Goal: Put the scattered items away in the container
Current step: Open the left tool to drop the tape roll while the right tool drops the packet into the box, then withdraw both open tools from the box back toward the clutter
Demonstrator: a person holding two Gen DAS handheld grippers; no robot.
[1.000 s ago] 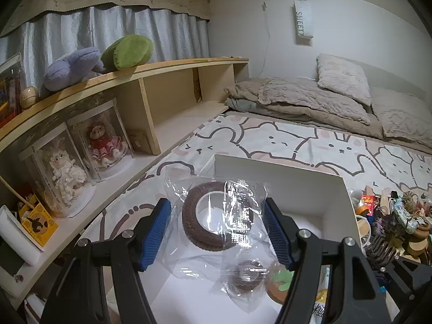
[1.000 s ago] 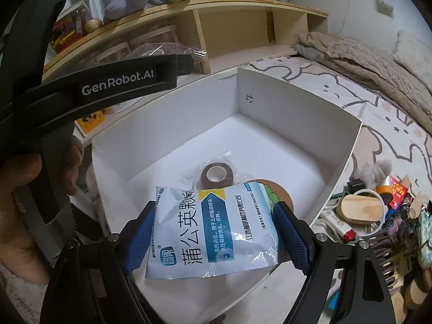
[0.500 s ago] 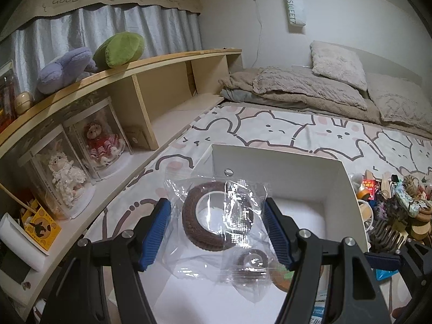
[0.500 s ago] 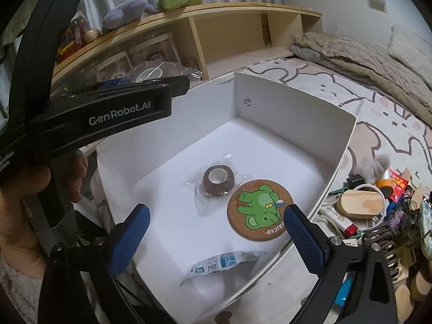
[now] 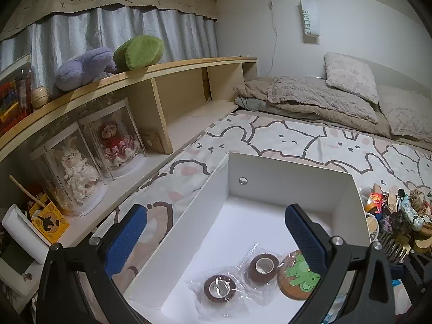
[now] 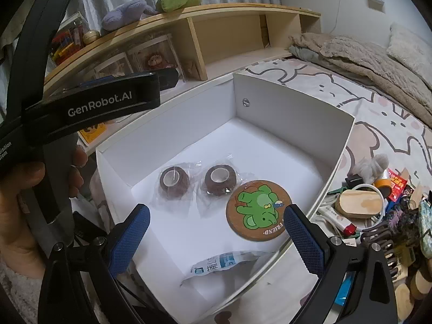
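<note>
Jaws of the left gripper (image 5: 216, 232) are opening, nothing between them; below, in the left wrist view, the white box (image 5: 286, 174) holds two wrapped brown tape rolls (image 5: 219, 288) and an elephant coaster (image 5: 298, 276). From the right wrist, the right gripper (image 6: 216, 230) stands spread and empty over the same box (image 6: 294, 102): rolls (image 6: 174, 182) side by side, coaster (image 6: 258, 210) just beside them, a blue-and-white sachet (image 6: 226, 263) near the front wall. Scattered items (image 6: 378, 202) lie outside, right of the box.

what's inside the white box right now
Inside the white box: two wrapped brown tape rolls, a round coaster with a green elephant, and a blue-and-white packet against the near wall. That wall hides most of the packet.
</note>
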